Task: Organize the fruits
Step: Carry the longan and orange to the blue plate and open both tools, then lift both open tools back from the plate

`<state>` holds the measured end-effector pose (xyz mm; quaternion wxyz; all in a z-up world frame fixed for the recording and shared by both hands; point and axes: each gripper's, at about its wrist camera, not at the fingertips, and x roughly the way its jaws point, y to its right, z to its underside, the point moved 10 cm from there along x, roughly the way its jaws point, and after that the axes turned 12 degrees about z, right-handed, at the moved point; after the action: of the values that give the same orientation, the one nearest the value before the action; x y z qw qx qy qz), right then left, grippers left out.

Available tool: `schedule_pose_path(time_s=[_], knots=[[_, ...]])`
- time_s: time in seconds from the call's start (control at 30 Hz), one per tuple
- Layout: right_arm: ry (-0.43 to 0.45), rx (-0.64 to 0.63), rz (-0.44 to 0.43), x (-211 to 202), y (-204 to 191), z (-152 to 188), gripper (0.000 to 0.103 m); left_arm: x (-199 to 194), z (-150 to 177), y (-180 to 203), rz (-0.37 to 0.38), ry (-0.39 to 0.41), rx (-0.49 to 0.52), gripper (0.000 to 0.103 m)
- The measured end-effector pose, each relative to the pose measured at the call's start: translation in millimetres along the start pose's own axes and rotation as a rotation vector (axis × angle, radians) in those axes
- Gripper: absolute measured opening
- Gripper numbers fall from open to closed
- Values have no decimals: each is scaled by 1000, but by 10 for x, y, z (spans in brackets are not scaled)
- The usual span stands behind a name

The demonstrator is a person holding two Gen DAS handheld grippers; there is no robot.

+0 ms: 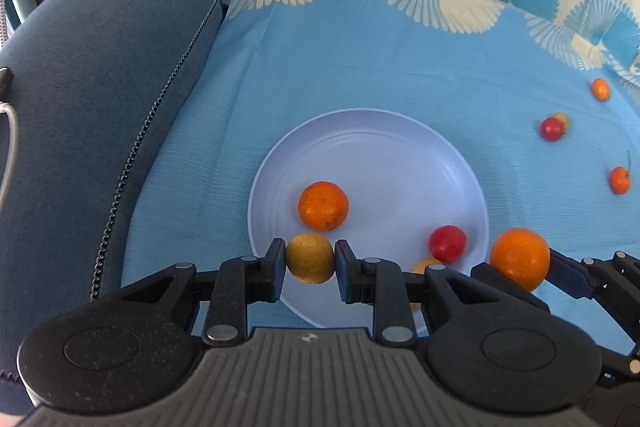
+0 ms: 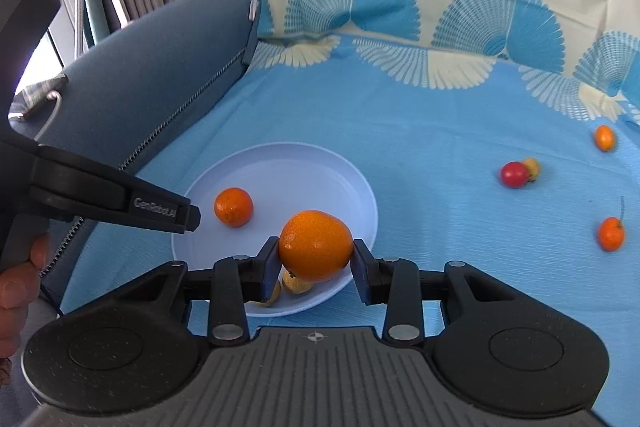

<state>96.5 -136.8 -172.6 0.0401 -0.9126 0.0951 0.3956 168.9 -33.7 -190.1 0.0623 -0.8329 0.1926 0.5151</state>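
Note:
A pale plate (image 1: 400, 139) (image 2: 320, 163) lies on the blue cloth. On it sit an orange (image 1: 323, 205) (image 2: 233, 207), a red fruit (image 1: 447, 243) and a small yellow fruit (image 1: 425, 265) (image 2: 295, 283). My left gripper (image 1: 310, 265) is shut on a yellow-brown fruit (image 1: 310, 258) above the plate's near rim. My right gripper (image 2: 316, 259) is shut on a large orange (image 2: 316, 245) (image 1: 520, 257) above the plate's right edge. Loose on the cloth at right are a red fruit (image 2: 514, 174), a yellow one (image 2: 533, 167) touching it, and two small orange fruits (image 2: 604, 137) (image 2: 611, 233).
A dark blue cushioned armrest (image 1: 100, 87) (image 2: 160, 55) with a zipper borders the cloth on the left. A cream and blue fan-patterned cloth (image 2: 440, 7) rises behind. The left gripper's body (image 2: 112, 199) reaches in over the plate's left side.

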Motion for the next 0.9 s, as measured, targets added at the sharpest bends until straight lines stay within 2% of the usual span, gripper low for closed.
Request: schedule_pose_path(time_s=[0.23,0.27,0.3,0.33,0.37,0.4,0.43,0.5,0.6,0.77,0.9], knots=[[-22,-48,-1,265,-97,23,39,224,-61,-81,-10,-18,17,29],[-21,-52,-1,296,-107,18,39,230,-78,-76,1,-17,22,35],[-21,-57,-8,319,-116,10,40,222,-98,-64,16,-12,27,57],[-21,-60,-20,332,-128,-2,40,195,-120,-58,24,2,29,72],[-14,-58,-28,336,-134,-29,41,142,-146,-62,23,31,28,95],[-2,-58,-28,323,-132,-60,51,66,-172,-68,15,69,28,103],[10,-62,-27,293,-124,-83,57,-15,-185,-71,7,101,30,103],[35,-69,-15,195,-80,-116,79,-130,-147,-68,-1,106,39,103],[36,-70,5,2,-8,-65,89,-291,-12,-96,-32,101,23,103],[-2,-31,21,-382,72,131,96,-578,338,-126,-52,58,-12,103],[-1,20,46,-686,101,240,99,-808,647,-81,-23,27,-62,103]])
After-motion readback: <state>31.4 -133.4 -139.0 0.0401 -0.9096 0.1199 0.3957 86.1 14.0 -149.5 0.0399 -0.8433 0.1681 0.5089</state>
